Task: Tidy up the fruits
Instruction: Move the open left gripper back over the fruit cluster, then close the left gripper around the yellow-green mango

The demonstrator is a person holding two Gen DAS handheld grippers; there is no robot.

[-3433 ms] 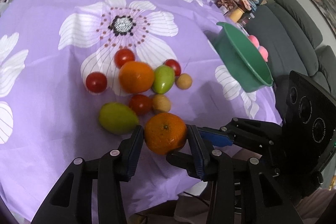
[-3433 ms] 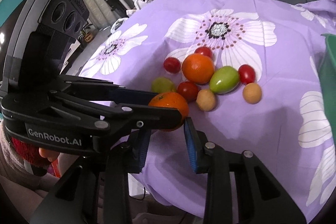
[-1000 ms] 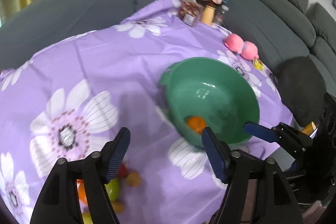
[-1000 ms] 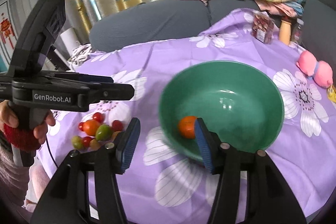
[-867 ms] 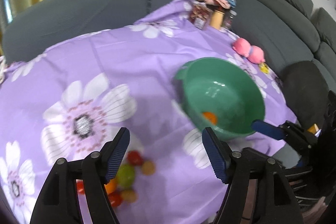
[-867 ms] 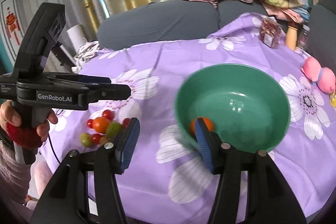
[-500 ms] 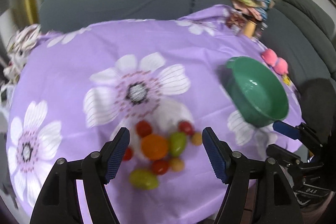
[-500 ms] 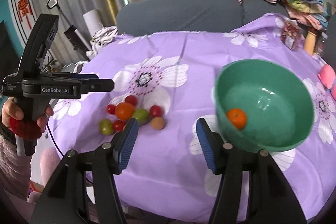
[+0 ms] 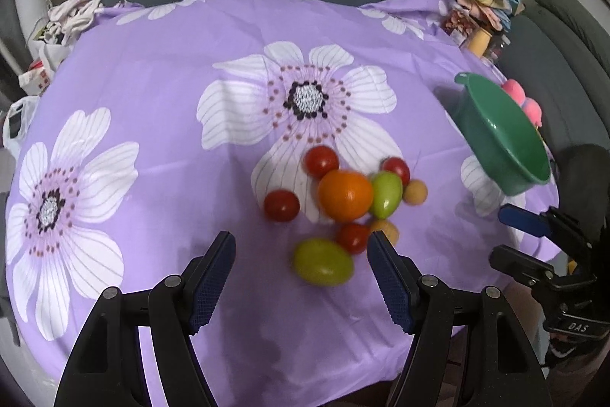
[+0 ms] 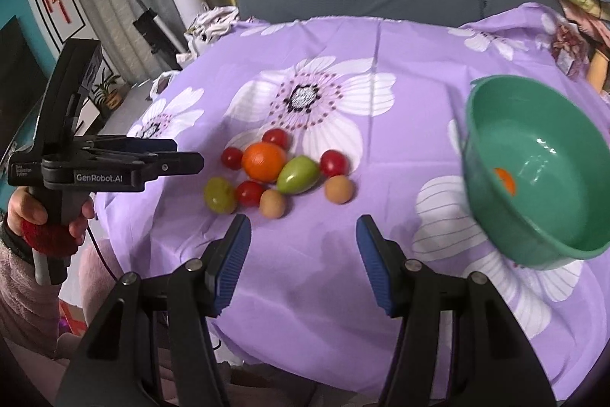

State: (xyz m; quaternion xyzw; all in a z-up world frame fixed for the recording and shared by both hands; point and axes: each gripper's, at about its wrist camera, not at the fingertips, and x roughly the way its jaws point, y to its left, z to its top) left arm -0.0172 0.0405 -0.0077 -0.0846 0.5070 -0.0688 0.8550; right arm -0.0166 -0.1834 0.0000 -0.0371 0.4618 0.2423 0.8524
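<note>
Both grippers, left gripper [image 9: 301, 273] and right gripper [image 10: 303, 254], gape empty; the oval green fruit [image 9: 323, 262] lies crosswise just ahead of the left one.

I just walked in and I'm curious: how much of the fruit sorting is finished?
Barely begun. Done: one orange fruit lies in the green bowl. In hand: nothing; the left gripper and right gripper are both open and empty above the cloth. Left: the cluster, including the big orange, green fruits, red tomatoes and small tan fruits.

Fruit pile [image 10: 278, 170] lies ahead-left of the spread, empty fingers [image 10: 232, 262]; green bowl [image 10: 533, 246], holding an orange [image 10: 505, 180], sits ahead-right.
</note>
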